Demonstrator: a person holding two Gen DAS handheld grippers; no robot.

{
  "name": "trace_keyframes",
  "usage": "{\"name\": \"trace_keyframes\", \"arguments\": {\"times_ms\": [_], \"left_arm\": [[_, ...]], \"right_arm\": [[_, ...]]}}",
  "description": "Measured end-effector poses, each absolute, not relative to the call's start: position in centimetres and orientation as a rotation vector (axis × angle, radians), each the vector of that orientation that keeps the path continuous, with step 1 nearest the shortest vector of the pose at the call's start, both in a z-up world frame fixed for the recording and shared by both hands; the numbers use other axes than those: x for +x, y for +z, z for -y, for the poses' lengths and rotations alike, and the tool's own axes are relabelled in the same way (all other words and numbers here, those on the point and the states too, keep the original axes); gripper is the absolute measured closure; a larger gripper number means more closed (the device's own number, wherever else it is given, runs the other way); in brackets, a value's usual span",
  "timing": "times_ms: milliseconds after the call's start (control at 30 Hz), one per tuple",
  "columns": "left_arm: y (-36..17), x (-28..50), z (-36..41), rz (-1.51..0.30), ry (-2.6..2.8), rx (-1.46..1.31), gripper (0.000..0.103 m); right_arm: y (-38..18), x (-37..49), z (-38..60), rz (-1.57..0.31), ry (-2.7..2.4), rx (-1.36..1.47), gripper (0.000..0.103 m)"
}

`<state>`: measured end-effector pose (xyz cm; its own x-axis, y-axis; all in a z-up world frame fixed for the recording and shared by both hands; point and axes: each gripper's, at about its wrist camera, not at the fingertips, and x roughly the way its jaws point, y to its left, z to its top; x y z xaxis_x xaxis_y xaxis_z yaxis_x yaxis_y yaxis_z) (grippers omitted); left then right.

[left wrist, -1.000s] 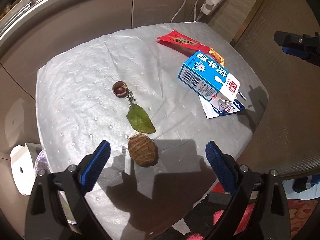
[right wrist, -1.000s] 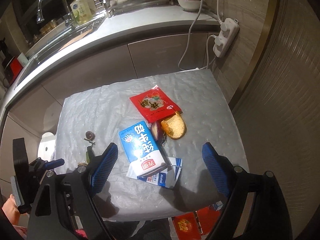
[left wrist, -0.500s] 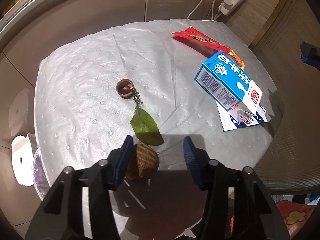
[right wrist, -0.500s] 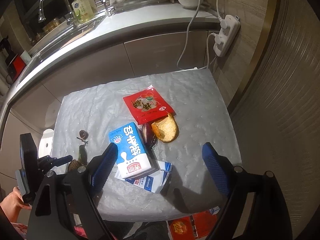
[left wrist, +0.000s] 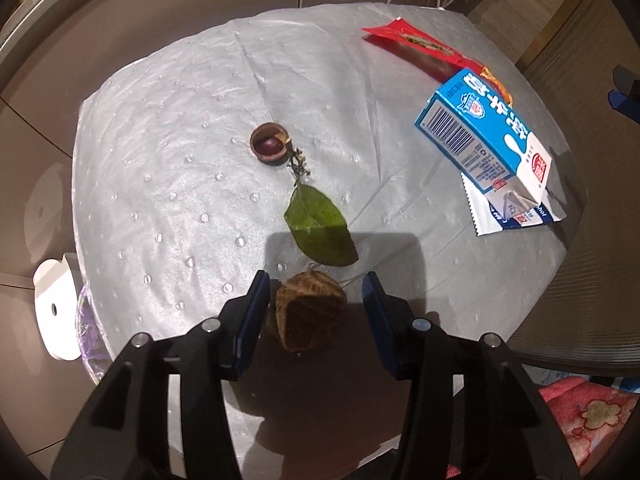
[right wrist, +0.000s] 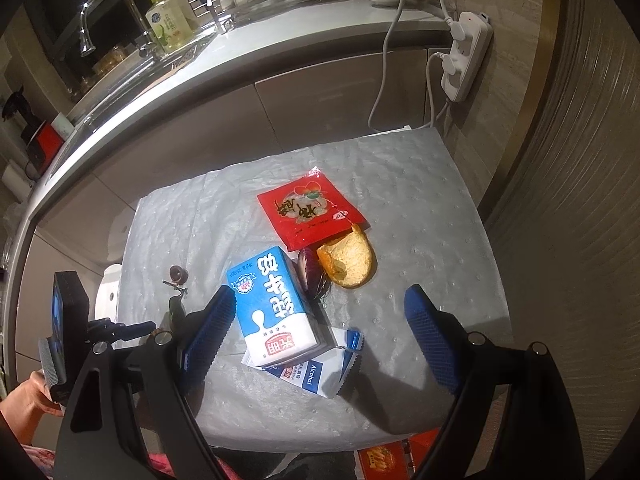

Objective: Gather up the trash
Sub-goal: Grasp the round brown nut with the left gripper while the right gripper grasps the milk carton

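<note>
On the silver-covered table [left wrist: 160, 160] lies a brown fibrous lump [left wrist: 310, 312], between the blue pads of my left gripper [left wrist: 316, 296]. The jaws are opening slightly, with a gap showing on each side of the lump. Beyond it lie a green leaf [left wrist: 318, 224] and a brown nut shell [left wrist: 269, 146]. My right gripper [right wrist: 320, 296] hangs wide open over the blue milk carton [right wrist: 276, 304], which lies on an alcohol wipe sachet [right wrist: 316, 372]. Past the carton are a purple onion piece [right wrist: 308, 268], a bread slice [right wrist: 350, 260] and a red snack packet [right wrist: 310, 210].
A white bin with a purple liner [left wrist: 56, 312] stands at the table's left edge. Cabinets and a counter with a sink [right wrist: 120, 60] rise behind, and a power strip [right wrist: 466, 56] hangs on the wall. A person's hand [right wrist: 28, 396] holds the left gripper.
My left gripper has come down around the brown lump and its jaws have narrowed from wide to close beside it. The right gripper has drifted nearer the milk carton, still wide.
</note>
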<state>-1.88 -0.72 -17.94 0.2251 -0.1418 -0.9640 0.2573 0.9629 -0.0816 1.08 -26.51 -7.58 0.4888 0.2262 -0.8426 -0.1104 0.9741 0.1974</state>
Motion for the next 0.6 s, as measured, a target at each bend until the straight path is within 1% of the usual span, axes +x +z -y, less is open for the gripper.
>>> {"name": "trace_keyframes", "arguments": {"times_ms": [33, 67, 300, 433, 600], "left_arm": [[-18.2, -2.0, 0.7, -1.318, -0.268, 0.11, 0.058], [-18.4, -2.0, 0.7, -1.323, -0.265, 0.111, 0.065], [-17.8, -2.2, 0.5, -1.322, -0.255, 0.088, 0.066], [-15.1, -2.4, -0.2, -1.28, -0.266, 0.03, 0.066], [-11.5, -3.0, -1.2, -1.203, -0.255, 0.001, 0.066]], "right_arm": [[-7.7, 1.1, 26.6, -1.041, 0.207, 0.129, 0.017], [-7.9, 1.1, 26.6, -1.044, 0.208, 0.135, 0.017], [-9.2, 1.7, 25.9, -1.075, 0.253, 0.095, 0.017], [-10.9, 2.5, 23.1, -1.119, 0.346, -0.021, 0.017], [-14.5, 3.4, 19.4, -1.17, 0.401, -0.188, 0.017]]}}
